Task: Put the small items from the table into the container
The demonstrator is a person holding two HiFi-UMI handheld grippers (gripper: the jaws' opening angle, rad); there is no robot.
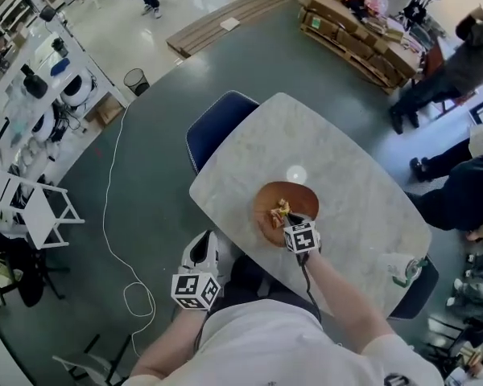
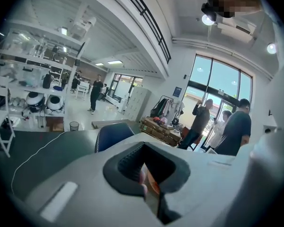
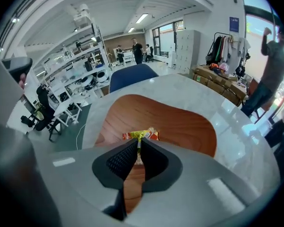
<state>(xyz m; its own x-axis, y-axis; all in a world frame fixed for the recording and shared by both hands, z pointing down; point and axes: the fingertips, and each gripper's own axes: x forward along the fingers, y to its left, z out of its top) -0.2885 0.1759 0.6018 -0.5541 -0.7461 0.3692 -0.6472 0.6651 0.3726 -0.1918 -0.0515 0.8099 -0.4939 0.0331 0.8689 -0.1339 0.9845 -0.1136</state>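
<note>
A brown wooden bowl (image 1: 307,198) sits on the marble table (image 1: 346,159) near its front edge, with small items in it. My right gripper (image 1: 291,220) hangs over the bowl, pointing steeply down, shut on a yellow and orange snack packet (image 3: 141,135) just above the bowl's floor (image 3: 180,122). My left gripper (image 1: 209,249) is off the table, low by the person's body at the front left. Its jaws (image 2: 144,187) look shut with nothing in them. Through them a sliver of the bowl shows.
A blue chair (image 1: 213,127) stands at the table's far left side. A clear wrapper with a green object (image 1: 402,268) lies at the table's right corner. Several people stand at the right (image 1: 459,183). A white cable (image 1: 113,215) runs over the floor.
</note>
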